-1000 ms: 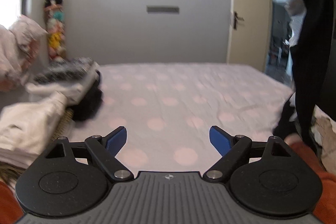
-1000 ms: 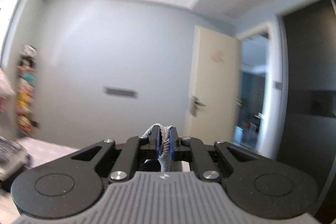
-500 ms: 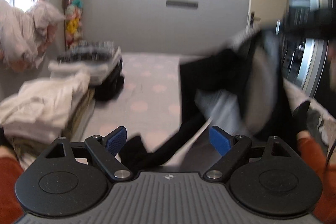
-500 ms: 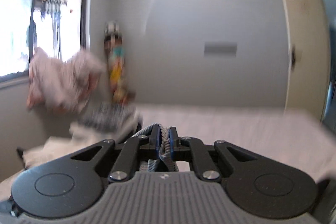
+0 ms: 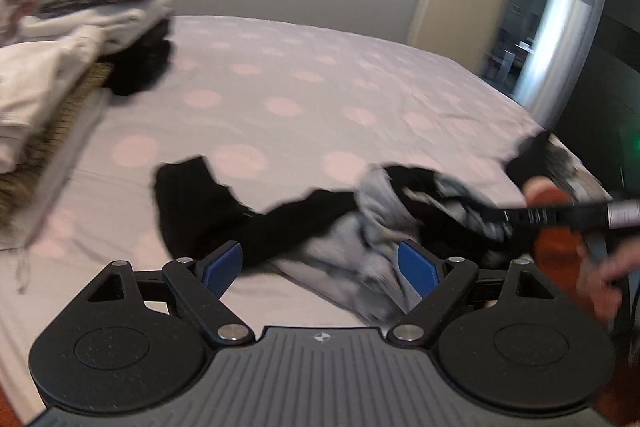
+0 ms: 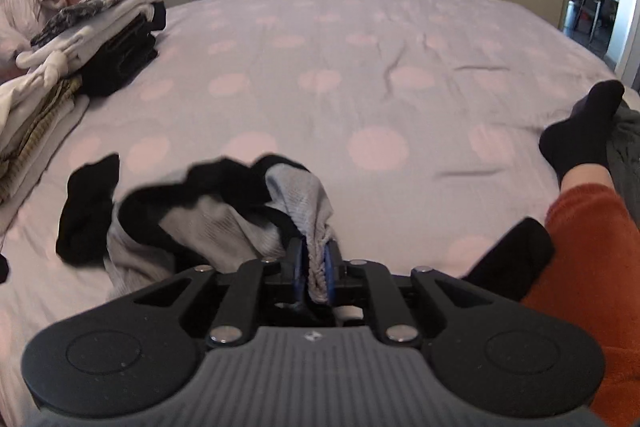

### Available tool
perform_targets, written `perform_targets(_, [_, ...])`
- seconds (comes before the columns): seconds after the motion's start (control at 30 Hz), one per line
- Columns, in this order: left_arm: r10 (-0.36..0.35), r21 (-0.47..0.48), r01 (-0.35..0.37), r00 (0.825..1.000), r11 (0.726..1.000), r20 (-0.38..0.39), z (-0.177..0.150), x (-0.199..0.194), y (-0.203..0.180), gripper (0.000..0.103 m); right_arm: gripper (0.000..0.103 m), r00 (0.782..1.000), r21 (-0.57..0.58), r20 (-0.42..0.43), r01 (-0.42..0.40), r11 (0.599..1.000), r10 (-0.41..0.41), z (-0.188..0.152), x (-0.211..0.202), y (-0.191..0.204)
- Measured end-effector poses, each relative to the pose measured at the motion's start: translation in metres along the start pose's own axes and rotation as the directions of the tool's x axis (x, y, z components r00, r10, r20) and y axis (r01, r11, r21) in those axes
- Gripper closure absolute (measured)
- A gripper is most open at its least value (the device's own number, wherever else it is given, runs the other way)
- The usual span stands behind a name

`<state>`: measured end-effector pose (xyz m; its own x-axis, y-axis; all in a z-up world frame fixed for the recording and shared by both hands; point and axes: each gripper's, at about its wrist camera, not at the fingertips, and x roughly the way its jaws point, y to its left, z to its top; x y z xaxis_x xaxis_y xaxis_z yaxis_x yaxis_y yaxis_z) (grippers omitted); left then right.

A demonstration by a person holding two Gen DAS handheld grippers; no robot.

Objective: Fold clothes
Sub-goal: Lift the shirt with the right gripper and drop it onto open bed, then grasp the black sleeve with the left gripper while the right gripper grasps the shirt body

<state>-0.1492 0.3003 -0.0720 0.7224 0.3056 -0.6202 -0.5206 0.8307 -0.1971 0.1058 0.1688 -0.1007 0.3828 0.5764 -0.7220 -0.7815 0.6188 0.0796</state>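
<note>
black tongs (image 6: 316,277) with blue pads (image 5: 418,265), silver screws; rust-orange trousers (image 6: 588,247), black sock (image 6: 580,131).

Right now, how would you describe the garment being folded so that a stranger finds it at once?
Look at the near edge of the polka-dot bed. A crumpled black-and-grey garment lies there, one end pinched in the right hand-held gripper. Unlike the folded stack at the far left, it is loose and unfolded.

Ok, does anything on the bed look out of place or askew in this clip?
Only the black-and-grey garment: it lies crumpled and twisted on the pink-dotted sheet, one edge pinched in the shut right tool. The left tool is open. The folded clothes stack looks tidy.
</note>
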Motion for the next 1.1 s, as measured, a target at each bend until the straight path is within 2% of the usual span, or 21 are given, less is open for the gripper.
perform_targets(0.13, [-0.102, 0.049, 0.104, 0.994, 0.993, -0.035, -0.009, 0.009, -0.014, 0.002, 0.082, 1.0, -0.057, 0.021, -0.006, 0.998, 0.007, 0.005, -0.014, -0.005])
perform_targets(0.27, [-0.167, 0.028, 0.17, 0.982, 0.985, -0.084, -0.01, 0.028, -0.033, 0.002, 0.076, 0.999, -0.127, 0.03, -0.01, 0.992, 0.014, 0.001, -0.034, -0.007])
perform_targets(0.4, [-0.189, 0.025, 0.193, 0.975, 0.981, -0.116, -0.007, 0.052, -0.057, 0.015, 0.072, 0.999, -0.191, 0.028, 0.026, 0.981, -0.021, -0.004, -0.039, -0.009])
perform_targets(0.53, [-0.201, 0.032, 0.208, 0.969, 0.978, -0.146, -0.004, 0.079, -0.085, 0.022, 0.07, 0.999, -0.186, 0.027, 0.052, 0.981, -0.048, -0.009, -0.046, -0.018])
perform_targets(0.6, [-0.169, 0.05, 0.179, 0.972, 0.983, -0.162, -0.005, 0.093, -0.1, 0.035, 0.069, 0.998, -0.177, 0.028, 0.065, 0.982, -0.061, -0.012, -0.051, -0.023])
perform_targets(0.63, [-0.13, 0.074, 0.143, 0.978, 0.987, -0.165, -0.005, 0.099, -0.105, 0.04, 0.068, 0.997, -0.174, 0.026, 0.07, 0.982, -0.066, -0.013, -0.052, -0.026])
perform_targets(0.67, [-0.09, 0.098, 0.107, 0.982, 0.989, -0.168, -0.006, 0.104, -0.109, 0.056, 0.068, 0.997, -0.172, 0.023, 0.074, 0.982, -0.071, -0.014, -0.053, -0.029])
perform_targets(0.7, [-0.05, 0.122, 0.071, 0.984, 0.99, -0.169, -0.007, 0.11, -0.113, 0.077, 0.068, 0.997, -0.17, 0.018, 0.074, 0.983, -0.072, -0.015, -0.053, -0.032])
perform_targets(0.73, [-0.018, 0.138, 0.042, 0.985, 0.99, -0.171, -0.008, 0.114, -0.116, 0.082, 0.068, 0.997, -0.17, 0.013, 0.073, 0.983, -0.072, -0.015, -0.053, -0.034])
perform_targets(0.8, [-0.046, 0.085, 0.063, 0.982, 0.994, -0.181, -0.005, 0.109, -0.102, 0.093, 0.068, 0.998, -0.176, 0.007, 0.069, 0.982, -0.069, -0.015, -0.053, -0.038])
perform_targets(0.93, [-0.047, 0.01, 0.05, 0.984, 0.999, -0.171, 0.012, 0.079, -0.061, 0.098, 0.068, 0.999, -0.206, 0.001, 0.052, 0.977, -0.053, -0.013, -0.049, -0.04])
perform_targets(1.03, [0.034, 0.015, -0.033, 0.99, 0.999, -0.135, 0.027, 0.051, -0.03, 0.099, 0.068, 0.999, -0.231, -0.008, 0.03, 0.973, -0.033, -0.01, -0.043, -0.039])
perform_targets(1.1, [0.104, 0.018, -0.103, 0.987, 0.995, -0.119, 0.037, 0.034, -0.005, 0.099, 0.068, 1.0, -0.251, -0.014, 0.005, 0.968, -0.009, -0.007, -0.039, -0.034])
